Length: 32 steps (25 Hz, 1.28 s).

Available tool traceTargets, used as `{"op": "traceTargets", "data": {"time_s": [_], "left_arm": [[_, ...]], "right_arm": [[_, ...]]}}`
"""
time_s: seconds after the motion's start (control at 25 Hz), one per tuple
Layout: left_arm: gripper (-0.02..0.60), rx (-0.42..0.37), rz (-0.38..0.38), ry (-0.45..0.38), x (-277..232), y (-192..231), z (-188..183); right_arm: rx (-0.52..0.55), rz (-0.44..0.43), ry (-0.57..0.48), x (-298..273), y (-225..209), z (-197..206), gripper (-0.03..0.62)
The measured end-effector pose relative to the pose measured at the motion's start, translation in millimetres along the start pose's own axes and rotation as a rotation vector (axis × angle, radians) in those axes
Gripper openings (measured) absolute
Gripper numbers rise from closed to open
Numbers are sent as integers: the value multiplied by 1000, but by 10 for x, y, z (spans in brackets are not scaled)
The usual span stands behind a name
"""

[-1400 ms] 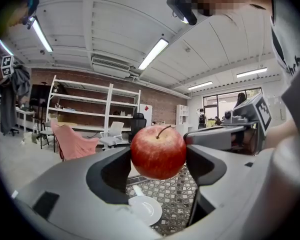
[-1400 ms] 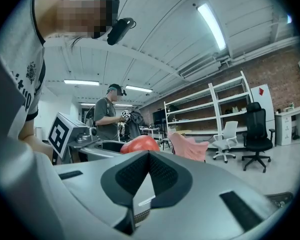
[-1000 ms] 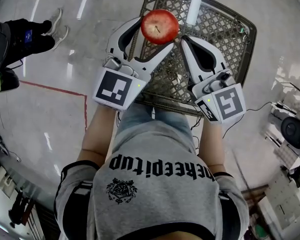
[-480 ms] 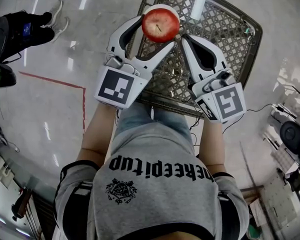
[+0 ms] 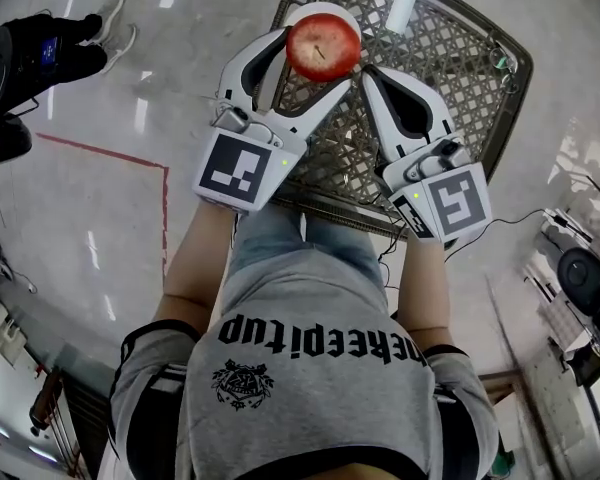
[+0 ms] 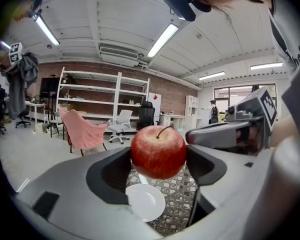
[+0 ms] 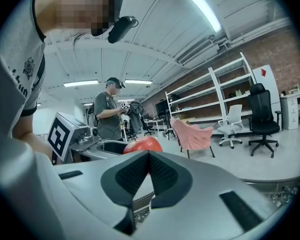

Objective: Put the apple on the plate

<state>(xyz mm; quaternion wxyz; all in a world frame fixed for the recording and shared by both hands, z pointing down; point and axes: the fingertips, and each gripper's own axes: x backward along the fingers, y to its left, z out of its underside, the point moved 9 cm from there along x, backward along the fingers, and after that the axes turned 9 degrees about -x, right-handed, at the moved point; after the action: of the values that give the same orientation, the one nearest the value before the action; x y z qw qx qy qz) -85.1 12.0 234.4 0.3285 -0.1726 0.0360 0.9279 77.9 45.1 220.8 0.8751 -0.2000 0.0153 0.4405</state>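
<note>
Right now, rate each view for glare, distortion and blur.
Head view: light streaks glare on the glossy floor; the apple is sharp. Left gripper view: strong fisheye, dark corners, ceiling lines bowed, apple crisp with a soft highlight. Right gripper view: same fisheye and dark rim, a mosaic patch at top left, the tube light blown out.

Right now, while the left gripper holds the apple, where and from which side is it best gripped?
Across its widest middle, from the sides, as the left gripper holds the red apple: one jaw on each flank, stem clear on top. The round body narrows above and below, so a grip there may slip. The right gripper is shut, empty.
</note>
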Motion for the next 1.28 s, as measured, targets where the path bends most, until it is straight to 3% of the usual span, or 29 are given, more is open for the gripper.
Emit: {"op": "traceTargets", "data": {"time_s": [0.24,1.28], "left_arm": [[387,5,-6,-25,-143,97,102],[387,-10,-25,45,-462,218,636]], "right_arm": [[-14,-1,14,-109,-97,89,5],[-63,11,80,-359,-370,380,5]]}}
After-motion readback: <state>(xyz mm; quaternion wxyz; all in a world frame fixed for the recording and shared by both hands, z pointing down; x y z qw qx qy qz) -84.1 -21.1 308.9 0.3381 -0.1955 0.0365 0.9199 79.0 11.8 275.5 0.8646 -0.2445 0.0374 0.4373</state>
